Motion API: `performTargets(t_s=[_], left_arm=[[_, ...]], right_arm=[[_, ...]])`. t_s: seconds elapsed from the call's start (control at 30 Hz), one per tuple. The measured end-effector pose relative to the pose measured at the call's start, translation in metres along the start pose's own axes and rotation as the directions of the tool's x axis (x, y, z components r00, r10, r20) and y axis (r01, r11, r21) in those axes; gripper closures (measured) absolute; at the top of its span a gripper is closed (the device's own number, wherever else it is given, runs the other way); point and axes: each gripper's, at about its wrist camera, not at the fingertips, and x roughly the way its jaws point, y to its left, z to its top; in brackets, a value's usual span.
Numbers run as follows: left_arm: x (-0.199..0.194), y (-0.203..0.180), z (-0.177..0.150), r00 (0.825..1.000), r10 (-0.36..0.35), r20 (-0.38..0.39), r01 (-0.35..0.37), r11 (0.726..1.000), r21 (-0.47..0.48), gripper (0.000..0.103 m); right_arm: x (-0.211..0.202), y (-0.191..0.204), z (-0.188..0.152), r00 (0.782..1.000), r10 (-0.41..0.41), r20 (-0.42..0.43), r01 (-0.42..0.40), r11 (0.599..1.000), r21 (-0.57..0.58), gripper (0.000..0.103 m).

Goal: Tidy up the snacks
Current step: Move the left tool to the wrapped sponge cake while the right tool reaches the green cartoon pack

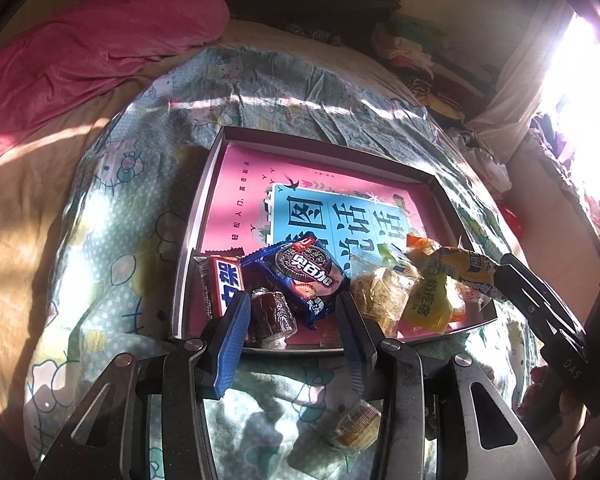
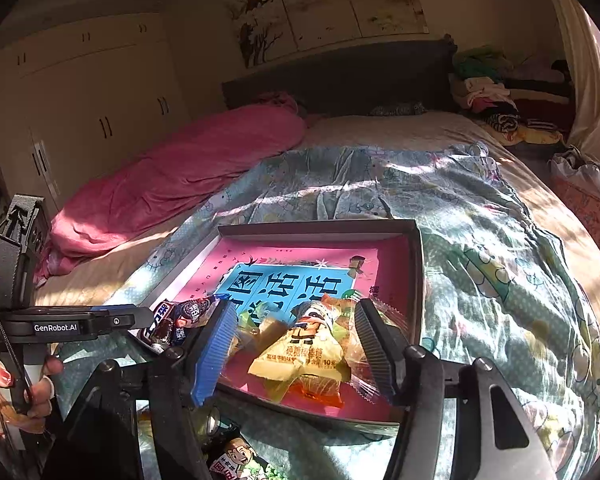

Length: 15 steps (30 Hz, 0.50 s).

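left wrist: left gripper fingers narrowly apart, holding nothing; brown cake between them in tray, cookie pack just beyond | right wrist: right gripper fingers wider, empty; yellow candy bag between them in tray

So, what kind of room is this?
Most likely a bedroom: a bed with a dark headboard, a pink blanket on the mattress, and a tall wardrobe along the wall.

cut off: cartoon-print packet at bottom edge | hidden: book lower part under snacks
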Motion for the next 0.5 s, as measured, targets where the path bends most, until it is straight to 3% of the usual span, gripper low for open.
performTargets(t_s=[0.07, 0.13, 0.5], left_arm=[[-0.003, 0.002, 0.001, 1.000, -0.001, 0.003, 0.001, 1.000, -0.003, 0.056], [-0.005, 0.003, 0.000, 1.000, -0.002, 0.004, 0.002, 1.000, -0.004, 0.045], [-0.014, 0.001, -0.010, 1.000, -0.022, -0.007, 0.022, 1.000, -0.001, 0.042]], right_arm=[[-0.003, 0.001, 0.000, 1.000, 0.002, 0.004, -0.002, 1.000, -0.006, 0.041], [-0.007, 0.003, -0.001, 1.000, 0.001, 0.006, -0.001, 1.000, -0.016, 0.041], [-0.022, 0.017, -0.007, 1.000, 0.004, 0.008, -0.003, 0.995, -0.099, 0.040]])
